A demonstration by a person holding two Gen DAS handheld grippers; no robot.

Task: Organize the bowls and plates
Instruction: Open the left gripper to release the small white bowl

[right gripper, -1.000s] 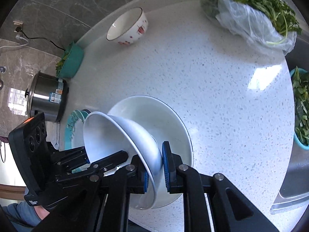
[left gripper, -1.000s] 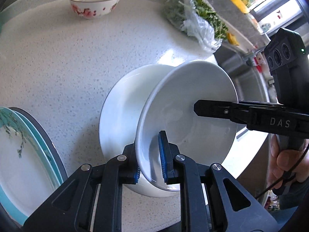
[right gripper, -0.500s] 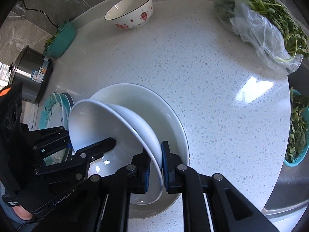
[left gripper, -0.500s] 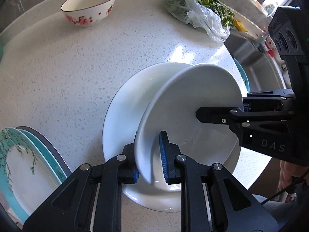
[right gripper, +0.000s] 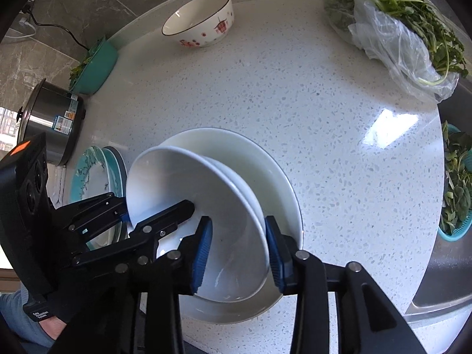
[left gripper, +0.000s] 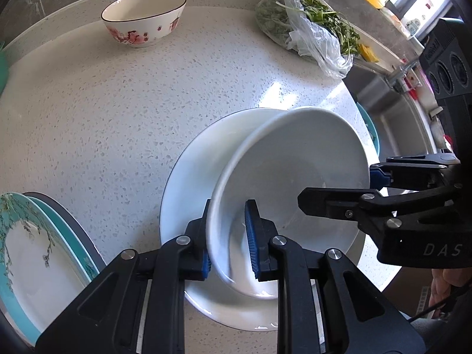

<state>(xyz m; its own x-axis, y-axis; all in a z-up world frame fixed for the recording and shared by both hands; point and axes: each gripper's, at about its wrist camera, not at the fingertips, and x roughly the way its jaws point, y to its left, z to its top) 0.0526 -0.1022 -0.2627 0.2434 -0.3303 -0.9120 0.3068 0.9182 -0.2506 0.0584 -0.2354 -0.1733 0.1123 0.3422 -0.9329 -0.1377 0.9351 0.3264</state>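
Note:
A plain white bowl leans tilted inside a larger white deep plate on the speckled counter. My left gripper is shut on the bowl's near rim, one pad inside and one outside. On the opposite rim, my right gripper is opening: the rim stands between its pads and the inner pad is off the wall. A red-flowered bowl sits at the far edge. Stacked teal-rimmed plates lie to the left.
A plastic bag of greens lies at the far right. A steel cooker and a teal basin stand at the left. A teal basket of greens sits by the sink.
The right gripper's jaws, shut on the bowl's rim before, have spread apart. The left gripper keeps its hold, and the bowl has sunk a little lower in the plate.

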